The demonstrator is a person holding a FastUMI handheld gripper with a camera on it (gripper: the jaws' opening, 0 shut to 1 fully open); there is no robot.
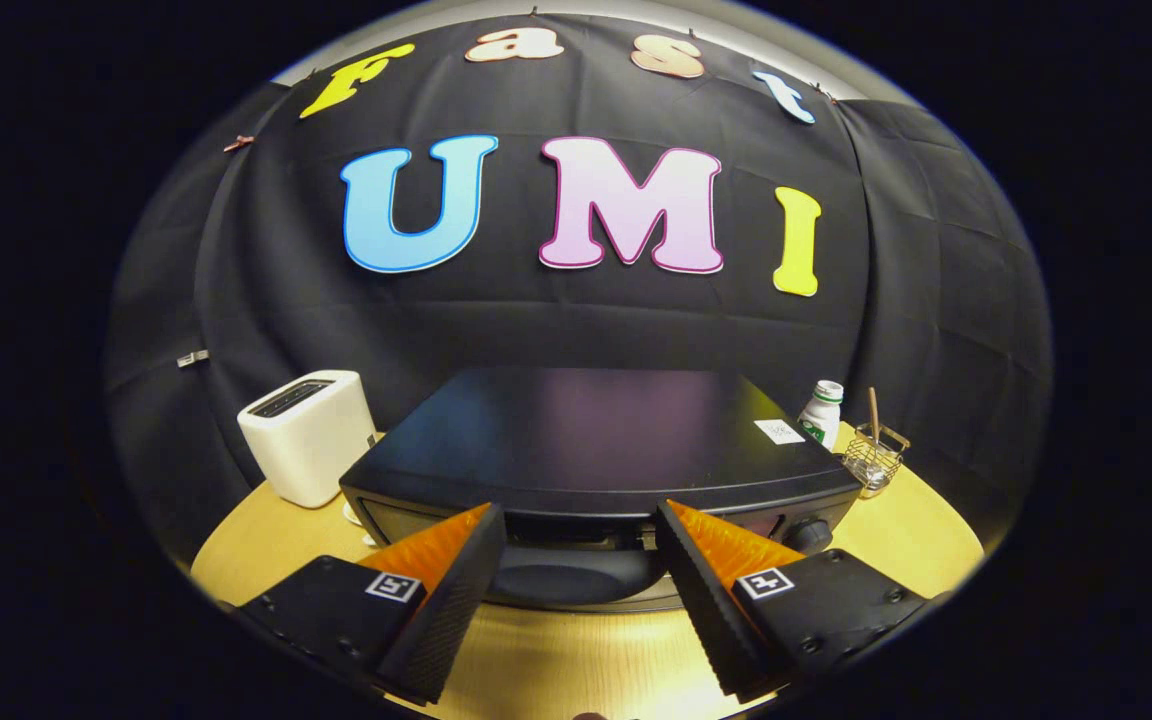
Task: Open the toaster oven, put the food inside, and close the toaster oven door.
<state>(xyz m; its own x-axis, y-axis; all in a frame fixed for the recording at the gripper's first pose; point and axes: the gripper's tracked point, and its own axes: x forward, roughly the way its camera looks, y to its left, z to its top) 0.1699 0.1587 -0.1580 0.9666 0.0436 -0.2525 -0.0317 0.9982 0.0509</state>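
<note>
On the wooden table (576, 660), spread ribbed fingers (581, 530) flank the boxy black toaster oven's (591, 440) curved handle (576, 580).

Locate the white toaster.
In the gripper view, the white toaster stands on the wooden table, left of the black toaster oven, beyond the open gripper.

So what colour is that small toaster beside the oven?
White, with a dark slot on top; the toaster shows best in the gripper view.
</note>
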